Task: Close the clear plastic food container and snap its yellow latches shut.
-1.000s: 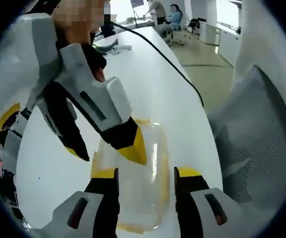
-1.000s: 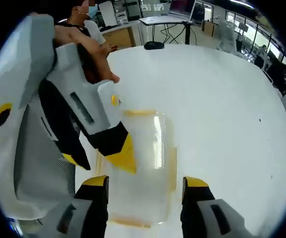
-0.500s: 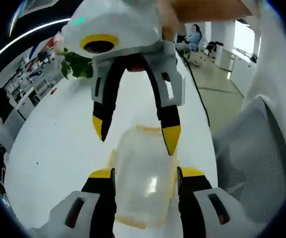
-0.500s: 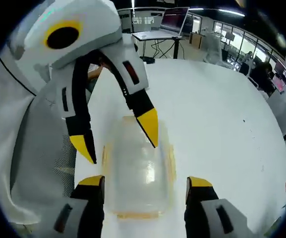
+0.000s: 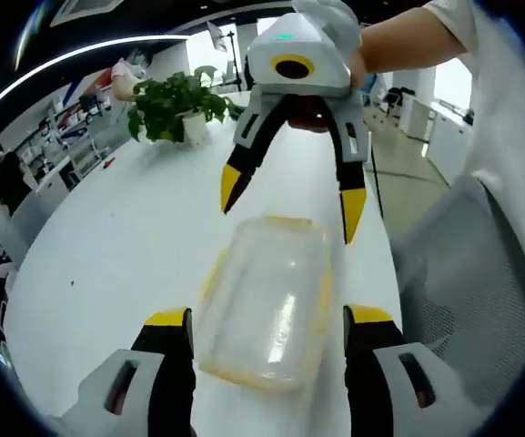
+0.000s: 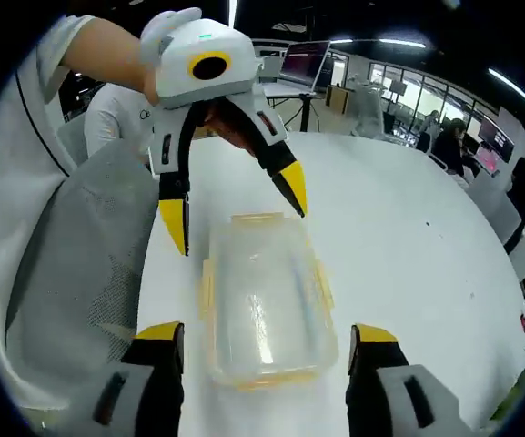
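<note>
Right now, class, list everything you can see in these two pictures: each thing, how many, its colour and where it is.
container: one, clear with yellow latches, lid on, lying on the table between the two grippers
table: one, white, under the container
plant: one, green in a white pot, far end of the table in the left gripper view
chair: one, grey mesh, beside the table
people: several, seated at desks in the background
right gripper: one, white and black with yellow tips, open, at one end of the container
left gripper: one, same colours, open, at the other end
</note>
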The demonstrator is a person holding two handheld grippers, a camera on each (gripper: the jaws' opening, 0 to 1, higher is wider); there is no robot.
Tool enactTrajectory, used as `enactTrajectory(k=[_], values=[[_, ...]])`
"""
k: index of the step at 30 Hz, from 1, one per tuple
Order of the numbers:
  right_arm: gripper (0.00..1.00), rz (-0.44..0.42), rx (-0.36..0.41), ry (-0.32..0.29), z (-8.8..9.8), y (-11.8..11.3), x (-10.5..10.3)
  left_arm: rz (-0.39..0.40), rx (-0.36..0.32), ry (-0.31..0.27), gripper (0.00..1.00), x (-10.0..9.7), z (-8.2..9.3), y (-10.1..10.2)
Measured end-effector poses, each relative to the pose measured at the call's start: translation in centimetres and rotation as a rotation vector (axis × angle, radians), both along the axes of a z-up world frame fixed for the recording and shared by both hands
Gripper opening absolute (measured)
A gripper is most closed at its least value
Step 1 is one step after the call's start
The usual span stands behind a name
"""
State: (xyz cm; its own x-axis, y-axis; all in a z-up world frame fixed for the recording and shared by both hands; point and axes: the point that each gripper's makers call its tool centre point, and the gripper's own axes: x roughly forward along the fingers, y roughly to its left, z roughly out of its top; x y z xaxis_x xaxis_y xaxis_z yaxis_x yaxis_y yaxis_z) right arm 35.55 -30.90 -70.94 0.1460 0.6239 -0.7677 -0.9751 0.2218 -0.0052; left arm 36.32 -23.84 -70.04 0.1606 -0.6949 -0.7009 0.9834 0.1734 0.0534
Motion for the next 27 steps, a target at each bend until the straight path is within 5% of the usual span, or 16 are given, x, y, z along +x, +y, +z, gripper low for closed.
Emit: enactTrajectory(k=[14,27], values=[[0.92,-0.088,0.039,-0.039,-0.8,-0.4,-0.1,0.030,-0.015,0.019,0.89,0.2,-1.4,1.0],[0.89,-0.133,0.003,-0.051,-3.3,-1.4,-0.2,0.024,0.019,0.026,0.85,1.0,-3.4,2.2]])
